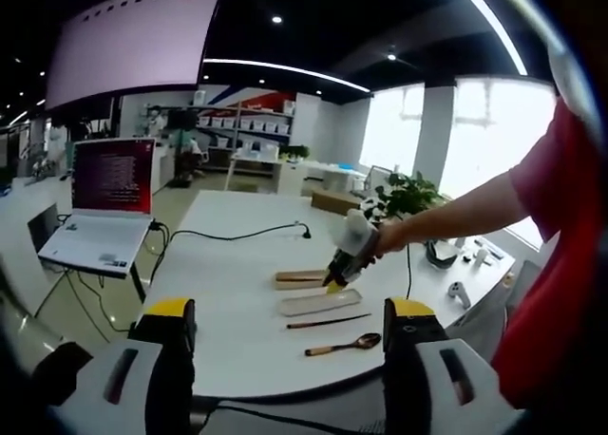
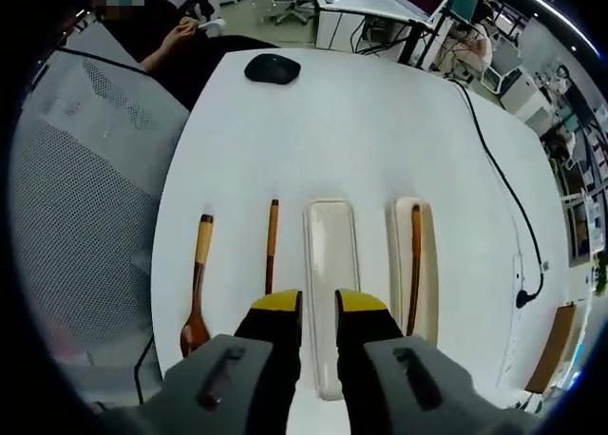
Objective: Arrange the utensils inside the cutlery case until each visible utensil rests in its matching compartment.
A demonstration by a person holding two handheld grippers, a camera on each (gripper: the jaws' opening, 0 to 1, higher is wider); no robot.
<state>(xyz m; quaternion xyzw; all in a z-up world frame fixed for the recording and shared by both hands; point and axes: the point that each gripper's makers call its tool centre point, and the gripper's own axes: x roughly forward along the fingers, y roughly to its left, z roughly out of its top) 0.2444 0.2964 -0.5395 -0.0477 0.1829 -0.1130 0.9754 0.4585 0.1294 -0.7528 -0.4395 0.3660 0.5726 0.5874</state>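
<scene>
Spoon, chopstick, lid, case side by side on table.

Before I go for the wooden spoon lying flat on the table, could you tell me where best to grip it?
Grip the spoon mid-handle, from above, jaws across its width. It lies flat, apart from the stick beside it, and the slim straight handle suits closing jaws better than the rounded bowl.

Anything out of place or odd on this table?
Two utensils lie loose on the white table, outside the cases: a wooden spoon and a slim wooden stick. The clear oblong lid holds nothing; the beige case holds one stick.
</scene>
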